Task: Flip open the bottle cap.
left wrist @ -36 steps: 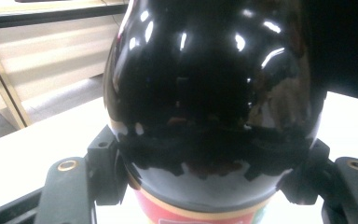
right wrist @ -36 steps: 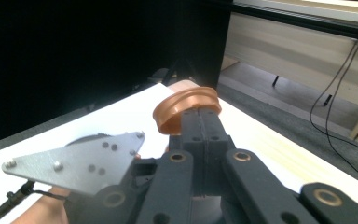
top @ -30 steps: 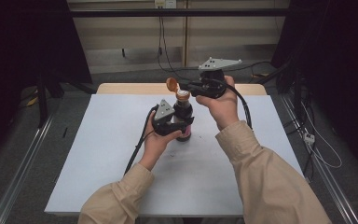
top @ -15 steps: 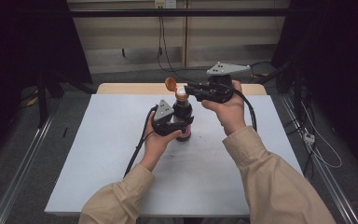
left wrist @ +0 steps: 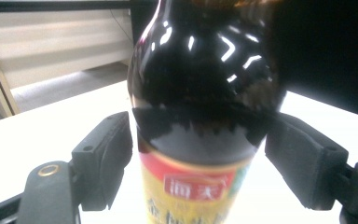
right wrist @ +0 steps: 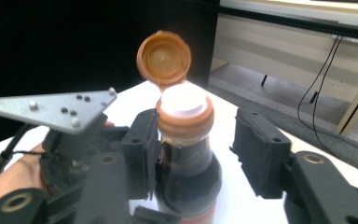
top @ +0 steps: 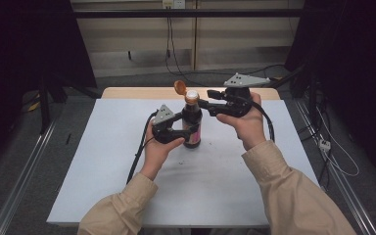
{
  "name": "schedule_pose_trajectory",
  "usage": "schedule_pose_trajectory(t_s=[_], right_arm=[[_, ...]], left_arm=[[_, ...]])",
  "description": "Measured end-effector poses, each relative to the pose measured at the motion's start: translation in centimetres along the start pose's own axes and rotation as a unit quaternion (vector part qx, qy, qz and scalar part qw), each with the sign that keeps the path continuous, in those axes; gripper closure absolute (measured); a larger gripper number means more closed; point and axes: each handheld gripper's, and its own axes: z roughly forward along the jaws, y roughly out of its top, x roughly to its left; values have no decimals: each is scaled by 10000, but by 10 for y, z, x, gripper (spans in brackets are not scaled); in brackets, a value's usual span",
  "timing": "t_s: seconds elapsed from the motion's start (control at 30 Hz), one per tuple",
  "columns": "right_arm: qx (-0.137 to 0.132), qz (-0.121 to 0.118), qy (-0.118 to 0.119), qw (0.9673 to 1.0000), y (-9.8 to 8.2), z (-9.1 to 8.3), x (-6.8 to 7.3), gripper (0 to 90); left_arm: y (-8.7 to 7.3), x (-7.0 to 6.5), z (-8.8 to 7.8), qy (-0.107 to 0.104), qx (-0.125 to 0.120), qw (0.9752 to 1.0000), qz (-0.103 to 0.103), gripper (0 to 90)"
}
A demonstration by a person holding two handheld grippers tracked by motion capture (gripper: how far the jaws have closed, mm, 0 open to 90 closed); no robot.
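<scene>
— White tabletop (top: 103, 166) under the high camera, dark room around it, wall cables at the back. Where's the bottle?

— I see the sauce bottle (top: 192, 128) upright near the middle of the table, toward the far edge. Its orange flip cap (top: 179, 87) is tipped open on the hinge, with the white spout (right wrist: 182, 100) showing in my right gripper view.

— Left gripper?

— My left gripper (top: 186, 131) sits around the bottle's lower body. Its jaws have just been opening; in the left gripper view the pads (left wrist: 103, 156) flank the dark glass with a sliver of gap on each side (so loose, not clamped).

— And the right?

— My right gripper (top: 201, 98) is level at the neck, coming from the right. Its jaws have just been opening too: they straddle the orange collar (right wrist: 185, 122), the far pad clearly off it. Nothing gripped there.
</scene>
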Motion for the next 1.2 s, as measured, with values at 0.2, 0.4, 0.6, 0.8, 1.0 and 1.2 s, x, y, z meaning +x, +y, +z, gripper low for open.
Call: schedule_pose_trajectory(t_s=[0.2, 0.4, 0.6, 0.8, 1.0, 1.2], right_arm=[[-61, 108, 16, 9999, -12, -4, 2, 378], [-142, 232, 143, 9995, -26, -12, 6, 319], [-56, 259, 168, 9995, -45, -16, 6, 268], [-112, 412, 169, 9989, -63, -24, 2, 224], [-105, 431, 141, 9989, -84, -31, 0, 192], [-146, 489, 145, 9986, -103, -38, -1, 168]], left_arm=[[-3, 1, -13, -76, -43, 9999, -76, 219], [-2, 3, -32, -136, 20, 9999, -64, 154], [-7, 5, -42, -174, 37, 9997, -166, 89], [-11, 2, -55, -216, 13, 9998, 16, 42], [-14, 1, -69, -276, 141, 9994, 134, 39], [-20, 4, -84, -380, -60, 9992, 44, 40]])
